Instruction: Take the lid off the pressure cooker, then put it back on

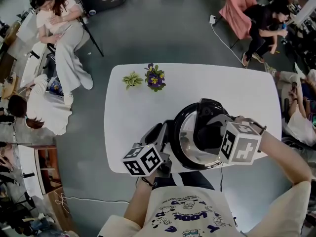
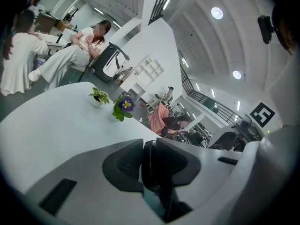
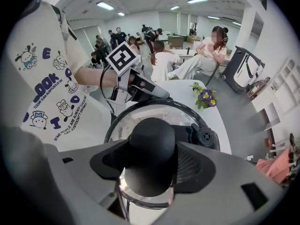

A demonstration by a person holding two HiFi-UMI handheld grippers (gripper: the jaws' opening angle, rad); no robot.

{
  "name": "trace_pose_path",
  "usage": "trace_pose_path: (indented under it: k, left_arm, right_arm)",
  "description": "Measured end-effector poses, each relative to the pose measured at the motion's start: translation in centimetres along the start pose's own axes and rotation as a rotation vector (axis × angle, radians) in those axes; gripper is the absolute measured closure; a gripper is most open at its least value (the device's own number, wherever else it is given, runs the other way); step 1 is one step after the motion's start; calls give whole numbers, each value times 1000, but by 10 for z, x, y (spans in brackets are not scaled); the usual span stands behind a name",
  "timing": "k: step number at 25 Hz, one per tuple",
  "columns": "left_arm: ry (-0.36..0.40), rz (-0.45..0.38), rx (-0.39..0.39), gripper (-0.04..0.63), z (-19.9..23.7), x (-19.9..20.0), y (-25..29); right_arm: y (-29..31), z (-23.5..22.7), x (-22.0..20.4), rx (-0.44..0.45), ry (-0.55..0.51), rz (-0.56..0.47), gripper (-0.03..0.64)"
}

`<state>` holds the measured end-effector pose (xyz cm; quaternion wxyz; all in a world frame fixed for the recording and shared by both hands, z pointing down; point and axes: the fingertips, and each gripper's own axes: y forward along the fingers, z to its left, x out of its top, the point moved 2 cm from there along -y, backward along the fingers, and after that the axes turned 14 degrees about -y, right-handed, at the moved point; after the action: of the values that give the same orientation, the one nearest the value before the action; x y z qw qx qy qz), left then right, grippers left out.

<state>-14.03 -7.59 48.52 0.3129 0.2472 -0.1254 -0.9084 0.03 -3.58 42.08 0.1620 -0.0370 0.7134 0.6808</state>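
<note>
The pressure cooker (image 1: 183, 154) stands at the near edge of the white table (image 1: 128, 117). Its glass lid (image 3: 140, 121), with a black rim, lies on the pot. My right gripper (image 1: 210, 132) points down from above, shut on the lid's round black knob (image 3: 152, 144); this gripper (image 3: 152, 165) has a pad on either side of the knob. My left gripper (image 1: 165, 144) reaches in from the left, shut on the cooker's black side handle (image 2: 151, 170). The same left gripper (image 3: 157, 93) shows beyond the lid in the right gripper view.
Two small potted plants, a green one (image 1: 132, 79) and a purple-flowered one (image 1: 155, 78), stand at the table's far side. A black valve (image 3: 205, 137) sits on the lid's rim. People sit around the room at the left (image 1: 59, 28) and right (image 1: 261, 23).
</note>
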Motion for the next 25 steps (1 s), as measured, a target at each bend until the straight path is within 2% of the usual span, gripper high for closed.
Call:
trace_pose_path:
  k: [10, 20, 25]
  left_arm:
    - [10, -10, 11, 497, -1, -1, -1]
    - [43, -21, 29, 495, -2, -3, -1]
    - [91, -13, 30, 495, -3, -3, 0]
  right_arm:
    - [0, 1, 0, -13, 25, 10, 307]
    - [0, 2, -2, -34, 18, -51, 305]
    - [1, 1, -3, -46, 12, -92, 305]
